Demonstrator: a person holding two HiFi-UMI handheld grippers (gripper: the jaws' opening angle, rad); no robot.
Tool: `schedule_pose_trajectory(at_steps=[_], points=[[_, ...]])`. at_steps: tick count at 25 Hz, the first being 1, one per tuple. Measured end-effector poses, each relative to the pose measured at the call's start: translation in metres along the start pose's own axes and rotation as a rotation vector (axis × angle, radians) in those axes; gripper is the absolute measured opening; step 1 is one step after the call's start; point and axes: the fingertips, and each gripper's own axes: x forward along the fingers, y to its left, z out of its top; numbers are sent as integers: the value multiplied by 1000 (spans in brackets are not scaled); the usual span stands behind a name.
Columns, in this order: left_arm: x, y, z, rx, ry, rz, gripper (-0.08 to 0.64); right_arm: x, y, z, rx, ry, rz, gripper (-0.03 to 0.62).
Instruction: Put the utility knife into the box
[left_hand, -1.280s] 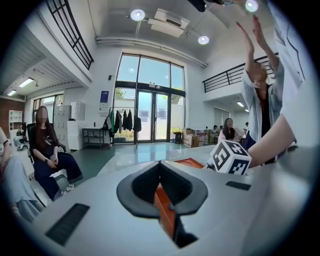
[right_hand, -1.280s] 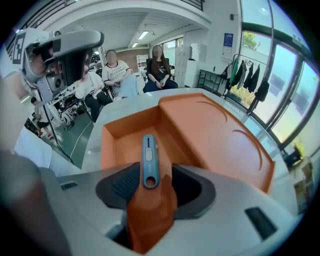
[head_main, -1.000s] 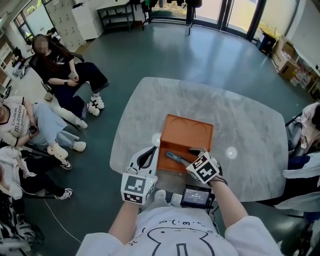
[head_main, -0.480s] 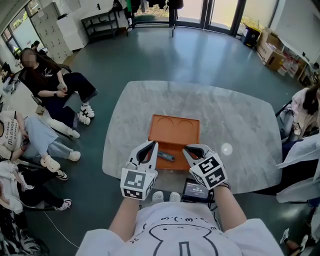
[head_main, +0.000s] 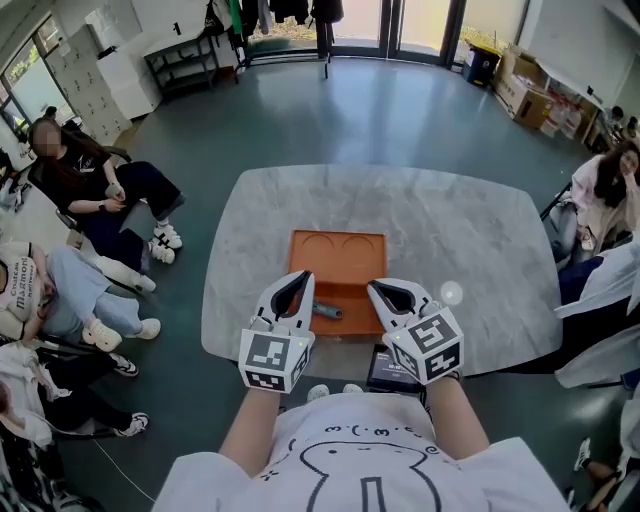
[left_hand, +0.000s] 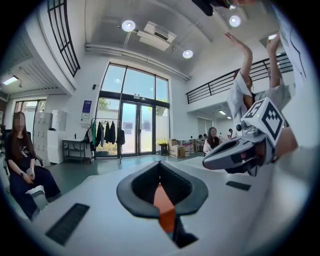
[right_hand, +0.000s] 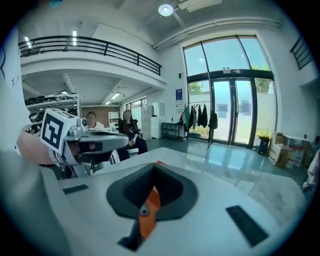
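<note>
Inside the shallow orange rectangular box (head_main: 338, 258), toward its near edge, lies the dark grey utility knife (head_main: 326, 310). We hold our left gripper (head_main: 300, 278) over the box's near left side and our right gripper (head_main: 374, 288) over its near right side. Both have their jaws pressed together, gripping nothing.

left tongs (head_main: 300, 279): jaws together | right tongs (head_main: 377, 289): jaws together
</note>
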Motion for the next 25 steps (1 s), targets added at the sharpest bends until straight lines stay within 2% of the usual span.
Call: schedule_pose_trajectory(at_steps=[5, 11, 25], points=[[2, 0, 11, 7, -36, -6, 15, -14, -3, 19, 18, -96, -51, 6], [2, -2, 20, 30, -69, -8, 15, -24, -8, 33, 48, -187, -69, 6], [3, -1, 28, 31, -84, 13, 15, -22, -15, 48, 16, -219, -76, 6]])
